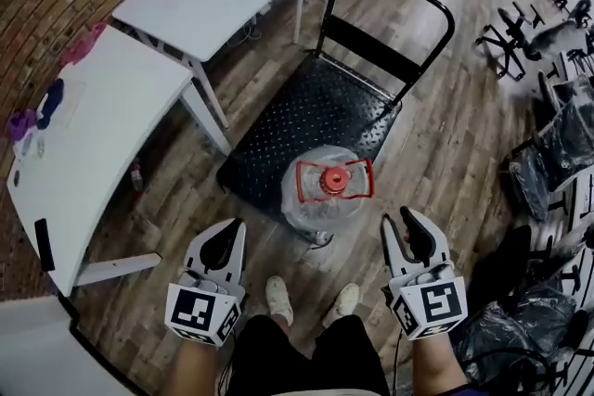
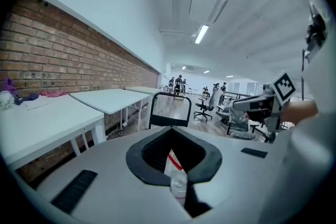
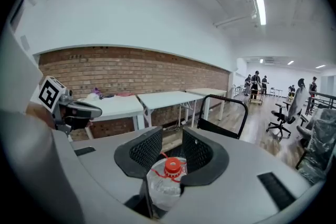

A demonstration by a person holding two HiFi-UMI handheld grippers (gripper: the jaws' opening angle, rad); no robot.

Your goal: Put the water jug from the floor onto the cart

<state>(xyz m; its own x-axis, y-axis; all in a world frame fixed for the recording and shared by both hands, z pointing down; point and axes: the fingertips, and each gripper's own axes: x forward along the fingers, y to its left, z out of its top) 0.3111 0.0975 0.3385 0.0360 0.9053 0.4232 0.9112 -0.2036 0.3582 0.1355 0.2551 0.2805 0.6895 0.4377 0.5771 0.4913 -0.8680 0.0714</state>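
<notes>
On the near edge of the cart [image 1: 306,107] the water jug [image 1: 314,204] stands alone, so the job looks done; the left gripper [image 1: 237,225] is closed, the right gripper [image 1: 397,216] is a bit open, both are empty, and they just need to back away.

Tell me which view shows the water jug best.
Head view: the whole water jug shows, unobstructed. The right gripper view shows its capped top; the left gripper view only a sliver.

Water jug [image 2: 176,178] mostly behind left gripper [image 2: 170,130]
</notes>
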